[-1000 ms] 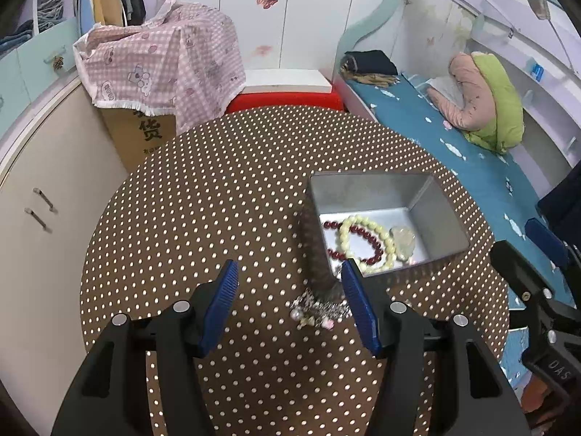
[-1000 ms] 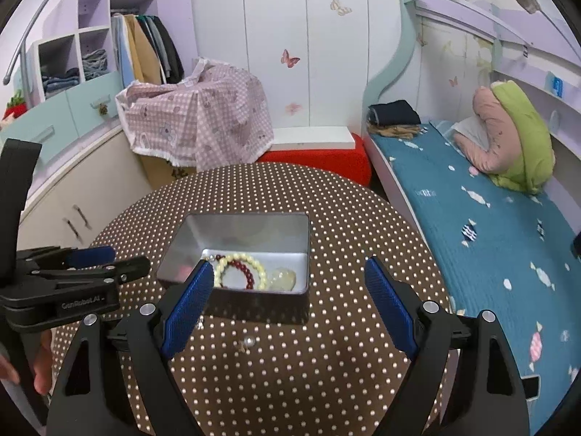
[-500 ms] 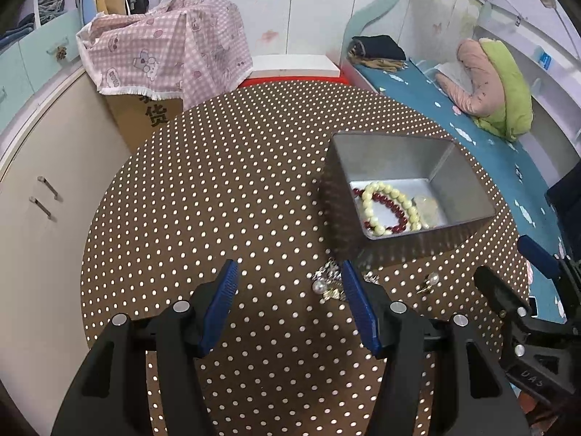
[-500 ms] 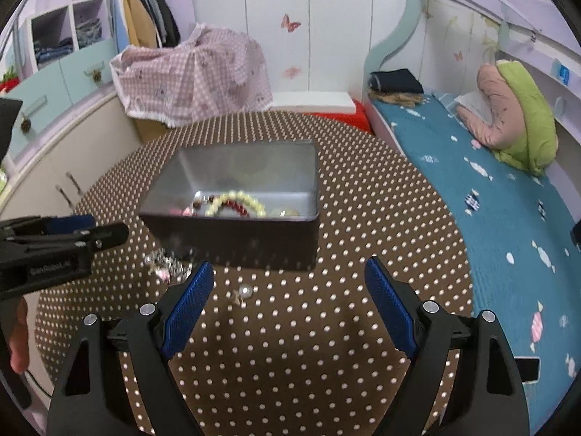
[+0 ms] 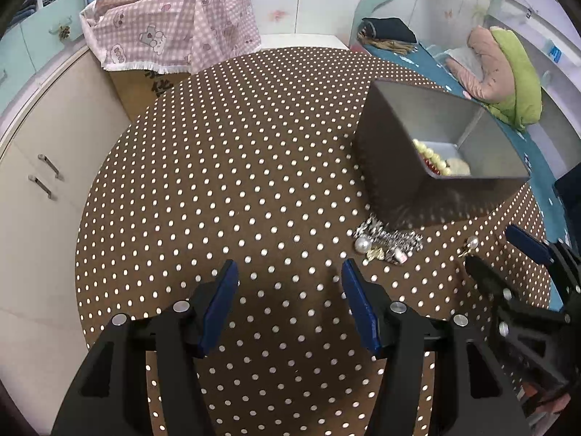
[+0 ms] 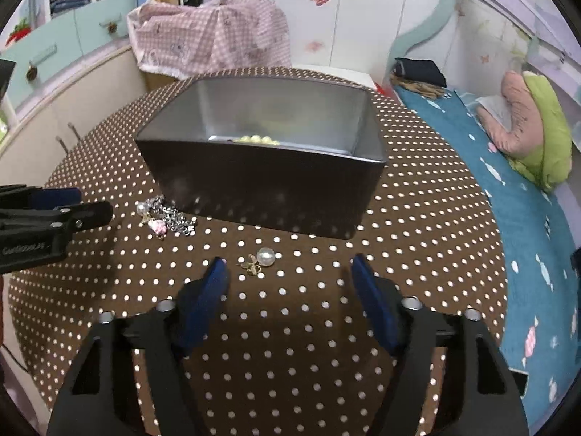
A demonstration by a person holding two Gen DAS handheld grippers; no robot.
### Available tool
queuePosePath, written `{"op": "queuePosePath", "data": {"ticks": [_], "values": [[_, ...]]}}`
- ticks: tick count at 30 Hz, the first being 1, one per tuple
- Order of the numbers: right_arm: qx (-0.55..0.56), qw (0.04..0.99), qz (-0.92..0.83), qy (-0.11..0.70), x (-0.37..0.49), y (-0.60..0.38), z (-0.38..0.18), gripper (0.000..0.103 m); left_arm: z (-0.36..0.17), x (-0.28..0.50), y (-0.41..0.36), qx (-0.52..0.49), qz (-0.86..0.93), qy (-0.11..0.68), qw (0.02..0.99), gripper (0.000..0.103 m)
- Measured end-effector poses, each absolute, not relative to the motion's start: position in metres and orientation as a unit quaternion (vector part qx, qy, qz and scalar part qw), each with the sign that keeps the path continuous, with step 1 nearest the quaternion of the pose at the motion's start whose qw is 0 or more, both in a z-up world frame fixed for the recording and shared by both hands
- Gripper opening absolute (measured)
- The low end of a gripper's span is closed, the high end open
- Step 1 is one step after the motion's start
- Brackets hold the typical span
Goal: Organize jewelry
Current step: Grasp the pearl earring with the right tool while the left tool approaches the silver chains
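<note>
A grey metal box (image 5: 388, 160) stands on the brown dotted round table (image 5: 236, 181), with yellow and red bead bracelets (image 5: 434, 161) inside. A silvery jewelry pile with a pearl (image 5: 388, 245) lies by the box's near corner, just ahead and right of my left gripper (image 5: 288, 283), which is open and empty. A pearl earring (image 6: 263, 257) lies on the cloth before the box (image 6: 265, 185), just ahead of my right gripper (image 6: 288, 274). Its jaws are closing, with nothing pressed between them. The jewelry pile (image 6: 167, 216) sits to its left.
The left gripper's finger (image 6: 54, 218) reaches in from the left edge of the right wrist view. A bed with blue cover (image 6: 508, 218) runs along the table's right side. Cabinets (image 5: 36, 200) and a pink checked cloth over a box (image 5: 170, 29) stand behind.
Both grippers have come down toward the table, so the box and loose jewelry look larger and nearer. The right gripper's jaws stand narrower than before.
</note>
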State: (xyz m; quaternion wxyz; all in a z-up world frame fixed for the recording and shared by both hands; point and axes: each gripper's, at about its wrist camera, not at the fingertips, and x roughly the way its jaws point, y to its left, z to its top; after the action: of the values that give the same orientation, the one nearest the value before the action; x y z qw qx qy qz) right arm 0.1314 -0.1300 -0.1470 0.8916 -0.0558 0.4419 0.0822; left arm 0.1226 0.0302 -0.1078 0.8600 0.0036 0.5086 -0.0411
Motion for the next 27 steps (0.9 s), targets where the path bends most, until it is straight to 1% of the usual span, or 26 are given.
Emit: {"op": "queuePosePath", "data": {"ticks": [2,4,5,6,8,9,11,18,22,26,27], "values": [[-0.066,0.891,0.085,0.441,0.134,-0.125,-0.151,0.046,-0.112,0.120,0.030,0.004,-0.040,0.511,0.858,0.057],[-0.062,0.890,0.098,0.441,0.136,-0.123,-0.152,0.033,-0.115,0.118,0.030,0.005,-0.043,0.514,0.857,0.057],[-0.056,0.889,0.108,0.442,0.136,-0.123,-0.151,0.023,-0.116,0.118,0.029,0.004,-0.044,0.515,0.856,0.057],[-0.054,0.888,0.113,0.443,0.136,-0.122,-0.151,0.020,-0.117,0.117,0.028,0.003,-0.045,0.517,0.855,0.057],[-0.065,0.889,0.110,0.439,0.134,-0.118,-0.152,0.019,-0.119,0.117,0.026,0.002,-0.047,0.518,0.854,0.057],[-0.064,0.890,0.109,0.439,0.133,-0.119,-0.152,0.019,-0.119,0.117,0.024,0.003,-0.047,0.518,0.854,0.062],[-0.054,0.890,0.108,0.440,0.132,-0.122,-0.152,0.019,-0.118,0.121,0.023,0.001,-0.052,0.517,0.854,0.068],[-0.033,0.895,0.092,0.436,0.125,-0.143,-0.148,0.018,-0.118,0.130,0.013,-0.003,-0.055,0.519,0.853,0.069],[-0.026,0.895,0.086,0.436,0.123,-0.156,-0.149,0.018,-0.115,0.141,0.008,-0.011,-0.059,0.505,0.861,0.069],[-0.024,0.896,0.081,0.436,0.122,-0.162,-0.150,0.018,-0.115,0.145,-0.005,0.016,-0.062,0.492,0.868,0.069],[-0.022,0.896,0.081,0.436,0.122,-0.164,-0.150,0.018,-0.115,0.145,-0.008,0.021,-0.066,0.489,0.870,0.068]]}}
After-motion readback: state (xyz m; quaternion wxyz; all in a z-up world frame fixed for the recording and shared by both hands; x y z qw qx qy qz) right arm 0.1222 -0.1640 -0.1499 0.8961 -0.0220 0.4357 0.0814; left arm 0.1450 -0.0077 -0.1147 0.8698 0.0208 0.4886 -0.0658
